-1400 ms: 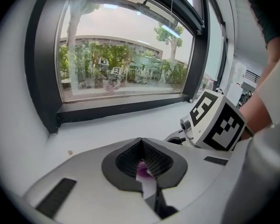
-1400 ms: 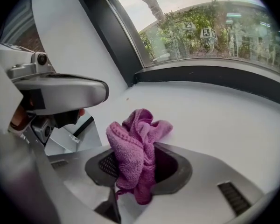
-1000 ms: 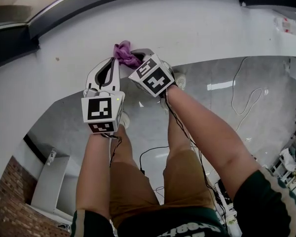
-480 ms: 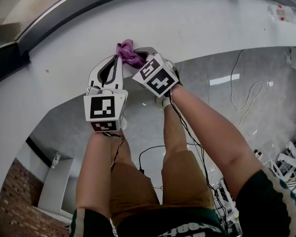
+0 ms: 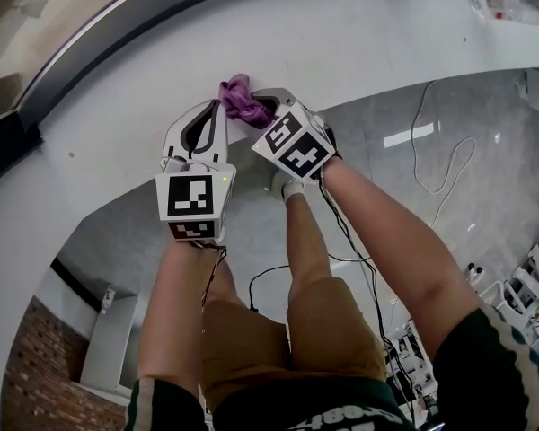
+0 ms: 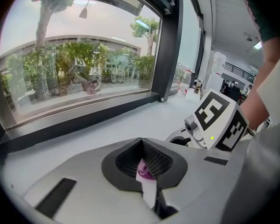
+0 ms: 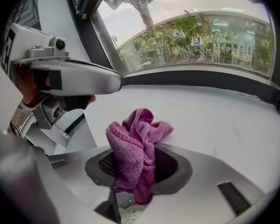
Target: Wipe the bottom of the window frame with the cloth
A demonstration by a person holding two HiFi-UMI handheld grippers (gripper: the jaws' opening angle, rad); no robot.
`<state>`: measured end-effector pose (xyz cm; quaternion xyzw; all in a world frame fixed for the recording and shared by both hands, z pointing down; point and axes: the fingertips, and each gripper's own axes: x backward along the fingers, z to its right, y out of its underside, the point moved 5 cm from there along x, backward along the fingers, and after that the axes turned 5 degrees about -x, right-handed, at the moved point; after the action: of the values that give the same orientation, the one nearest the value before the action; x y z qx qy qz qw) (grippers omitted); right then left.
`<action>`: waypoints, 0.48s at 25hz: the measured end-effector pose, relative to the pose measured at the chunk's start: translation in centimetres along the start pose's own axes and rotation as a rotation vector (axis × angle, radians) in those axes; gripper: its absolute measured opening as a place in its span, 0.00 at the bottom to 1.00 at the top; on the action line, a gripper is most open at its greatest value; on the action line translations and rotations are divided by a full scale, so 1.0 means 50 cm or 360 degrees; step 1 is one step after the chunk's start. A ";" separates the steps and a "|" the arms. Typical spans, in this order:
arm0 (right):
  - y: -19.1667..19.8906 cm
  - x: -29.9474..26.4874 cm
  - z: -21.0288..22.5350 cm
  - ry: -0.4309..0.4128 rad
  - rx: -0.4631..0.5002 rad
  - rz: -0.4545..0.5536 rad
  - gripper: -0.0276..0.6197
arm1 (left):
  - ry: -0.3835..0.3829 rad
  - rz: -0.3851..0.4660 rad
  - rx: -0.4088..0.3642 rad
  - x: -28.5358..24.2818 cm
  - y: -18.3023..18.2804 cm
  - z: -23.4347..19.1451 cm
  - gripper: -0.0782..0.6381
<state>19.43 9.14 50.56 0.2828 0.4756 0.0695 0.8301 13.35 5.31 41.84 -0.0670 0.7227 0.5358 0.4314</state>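
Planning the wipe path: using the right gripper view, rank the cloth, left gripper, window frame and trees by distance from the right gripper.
1. Cloth, clamped in its jaws.
2. Left gripper, close on the left.
3. Window frame, across the sill.
4. Trees, outdoors, farthest.

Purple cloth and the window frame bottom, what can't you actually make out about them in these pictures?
- Cloth lower end: right gripper view, buried in the right gripper pocket.
- Cloth touching the sill or not: head view, right gripper covers its underside.
- Window frame bottom: dirt too small to see; left gripper view's edge cuts off its left end.
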 end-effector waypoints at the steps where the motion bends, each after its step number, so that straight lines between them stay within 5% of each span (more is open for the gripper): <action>1: 0.005 0.009 0.011 0.0009 -0.0004 0.0001 0.30 | 0.0008 -0.0001 -0.0006 -0.008 -0.006 0.009 0.12; 12: 0.064 0.124 0.149 0.0137 -0.0055 -0.0011 0.30 | 0.0132 0.0012 -0.0061 -0.099 -0.084 0.125 0.12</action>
<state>29.43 11.18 50.51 0.2635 0.5104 0.0870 0.8139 22.21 6.96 41.93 -0.0946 0.7299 0.5479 0.3977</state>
